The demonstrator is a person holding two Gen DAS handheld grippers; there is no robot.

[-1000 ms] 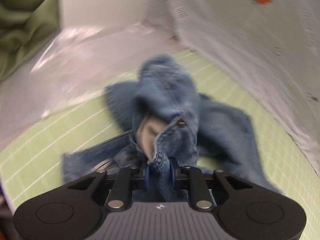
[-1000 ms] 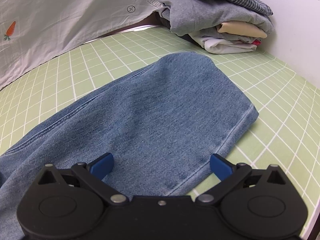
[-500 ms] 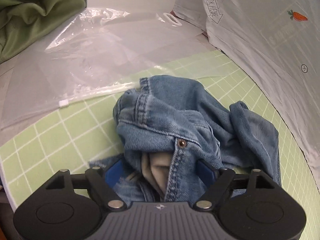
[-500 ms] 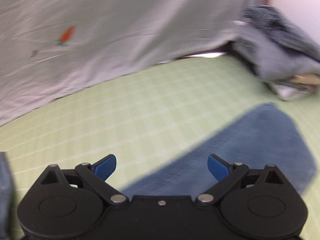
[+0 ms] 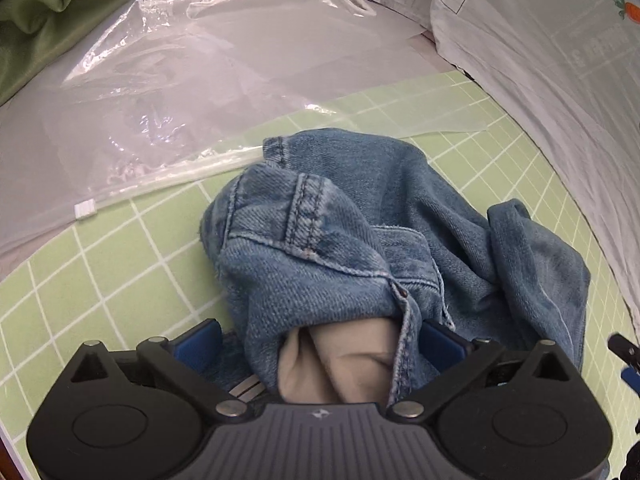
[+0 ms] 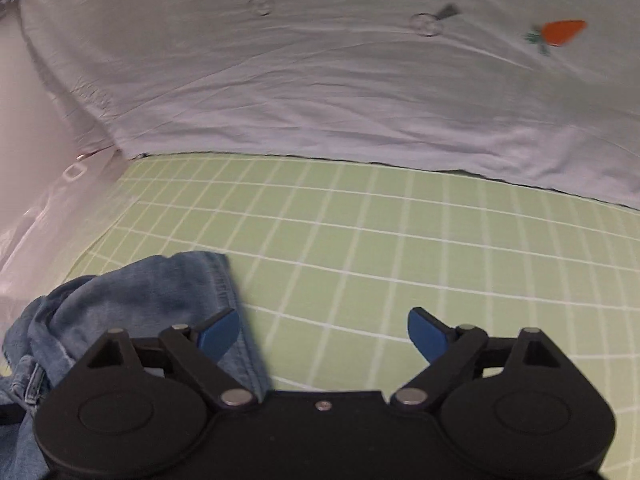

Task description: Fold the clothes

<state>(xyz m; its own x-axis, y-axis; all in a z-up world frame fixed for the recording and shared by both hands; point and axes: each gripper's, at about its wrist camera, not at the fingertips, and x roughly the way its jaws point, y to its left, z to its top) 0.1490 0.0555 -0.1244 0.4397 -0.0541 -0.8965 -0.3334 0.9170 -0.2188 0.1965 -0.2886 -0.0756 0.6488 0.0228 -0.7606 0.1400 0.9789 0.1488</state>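
Here, one pair of jeans [image 5: 360, 248]: blue denim, crumpled in a heap on the green mat [image 5: 120, 280], waistband uppermost, double-stitched seams and a pale cotton pocket lining showing at the opening. In the right wrist view the same jeans [image 6: 132, 300] lie at the lower left, their hem edge under the left finger of that gripper.

Two grippers, black plastic with blue finger pads. The left gripper [image 5: 320, 340] has its jaws opening, spread wide to either side of the waistband; the denim sits between the pads, which do not press on it. The right gripper [image 6: 324, 332] has its jaws closing but still well apart, with only bare mat between them.

One mat, light green, flat, ruled with a white grid.

One clear plastic bag [image 5: 180, 92], glossy and wrinkled, with a zip strip and a small white slider, lying just beyond the jeans and touching them at the far edge.

One white sheet [image 6: 320, 80], soft and creased, printed with two orange carrots in the right wrist view.

One olive-green cloth [image 5: 52, 12], bunched, far left.
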